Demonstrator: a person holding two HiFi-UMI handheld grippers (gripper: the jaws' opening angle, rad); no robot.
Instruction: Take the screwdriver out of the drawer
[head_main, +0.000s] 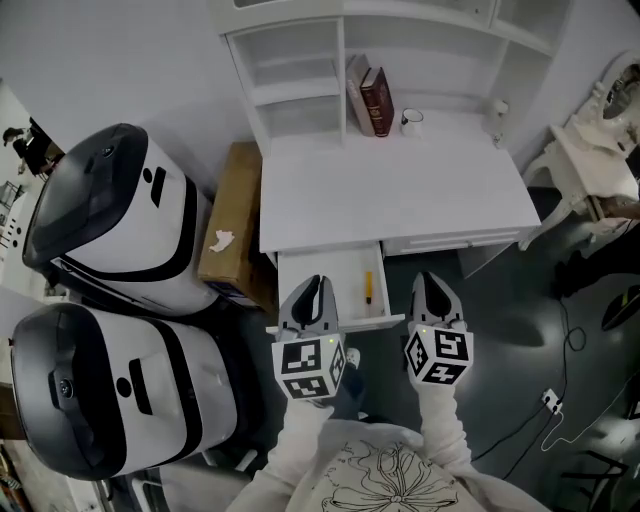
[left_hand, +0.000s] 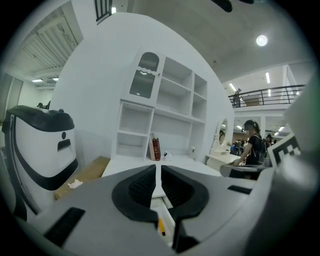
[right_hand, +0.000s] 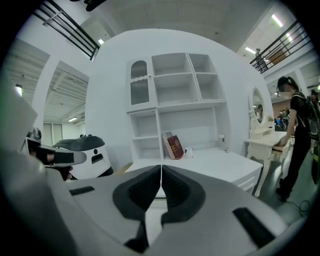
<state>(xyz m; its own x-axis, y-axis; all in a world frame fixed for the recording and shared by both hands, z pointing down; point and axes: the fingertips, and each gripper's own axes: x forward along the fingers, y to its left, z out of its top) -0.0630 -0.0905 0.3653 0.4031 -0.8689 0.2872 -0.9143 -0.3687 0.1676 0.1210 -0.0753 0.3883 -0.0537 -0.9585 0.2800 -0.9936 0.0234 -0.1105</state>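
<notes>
The white desk's (head_main: 400, 195) left drawer (head_main: 300, 285) stands pulled out. A yellow-handled screwdriver (head_main: 368, 287) lies along the drawer's right side, and its yellow handle (left_hand: 161, 227) shows below the jaws in the left gripper view. My left gripper (head_main: 313, 284) hovers over the drawer's front, left of the screwdriver, jaws shut with nothing between them (left_hand: 156, 172). My right gripper (head_main: 429, 281) hangs just right of the drawer, in front of the desk, also shut and empty (right_hand: 161, 175). Both point toward the desk.
Two large white-and-black machines (head_main: 110, 215) (head_main: 100, 395) stand left of the desk, with a cardboard box (head_main: 232, 215) between them and it. Books (head_main: 372, 98) and a mug (head_main: 411, 122) sit at the hutch. A white dressing table (head_main: 590, 160) and floor cables (head_main: 550, 400) are at the right; a person (right_hand: 297, 130) stands there.
</notes>
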